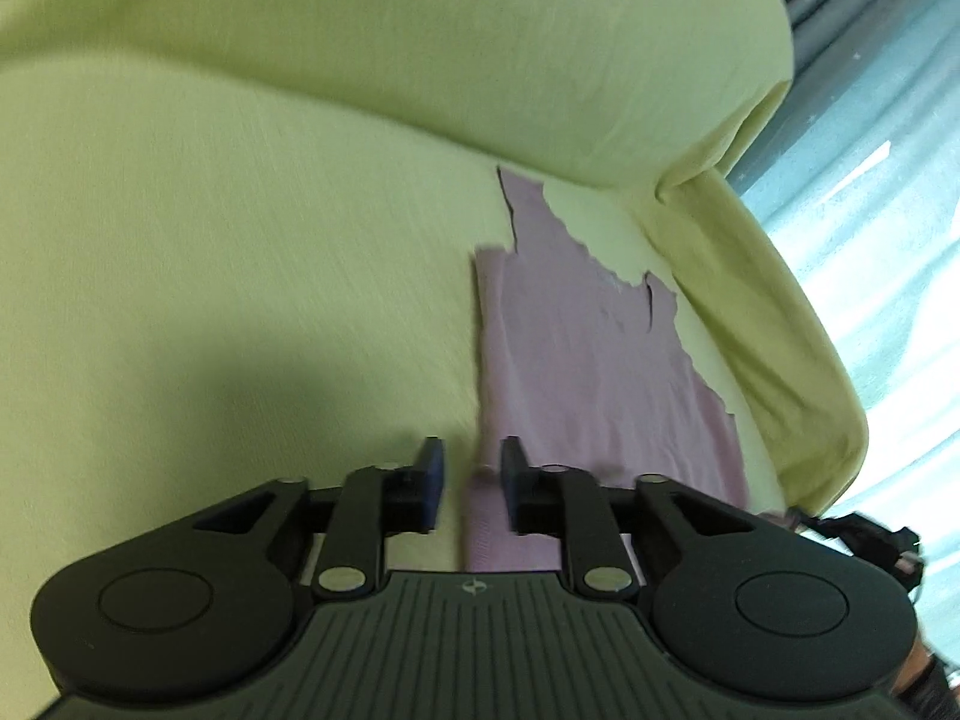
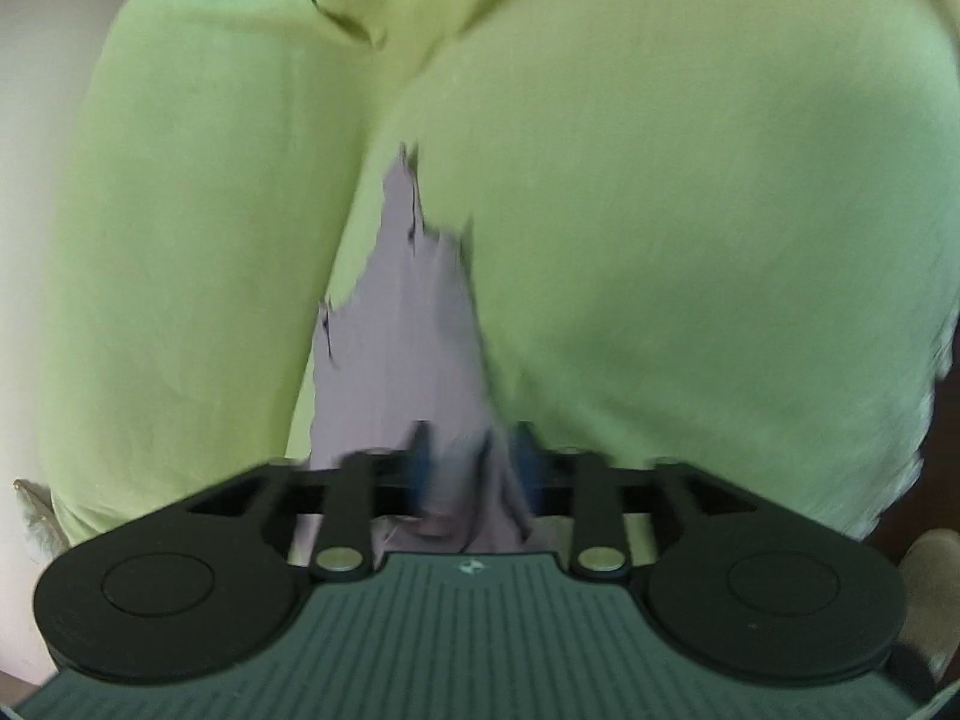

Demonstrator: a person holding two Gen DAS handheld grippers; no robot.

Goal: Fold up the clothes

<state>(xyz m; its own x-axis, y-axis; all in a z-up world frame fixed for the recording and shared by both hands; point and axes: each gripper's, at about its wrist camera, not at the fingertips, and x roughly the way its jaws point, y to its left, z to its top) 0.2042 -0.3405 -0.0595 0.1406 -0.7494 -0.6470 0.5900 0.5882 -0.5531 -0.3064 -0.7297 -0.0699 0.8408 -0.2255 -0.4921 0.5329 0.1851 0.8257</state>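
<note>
A lilac garment lies on a yellow-green covered cushion, its far edge ragged. My left gripper hovers low over the garment's near left edge. Its jaws stand a narrow gap apart, and the cloth's edge runs through that gap without being pinched. In the right wrist view the same lilac garment narrows away from me between two yellow-green cushions. My right gripper is blurred, and a bunched fold of the lilac cloth fills the space between its fingers.
A yellow-green backrest bulges over the seat, with a rolled armrest on the right. Blue-grey curtains hang beyond it. A pale wall shows at the left of the right wrist view.
</note>
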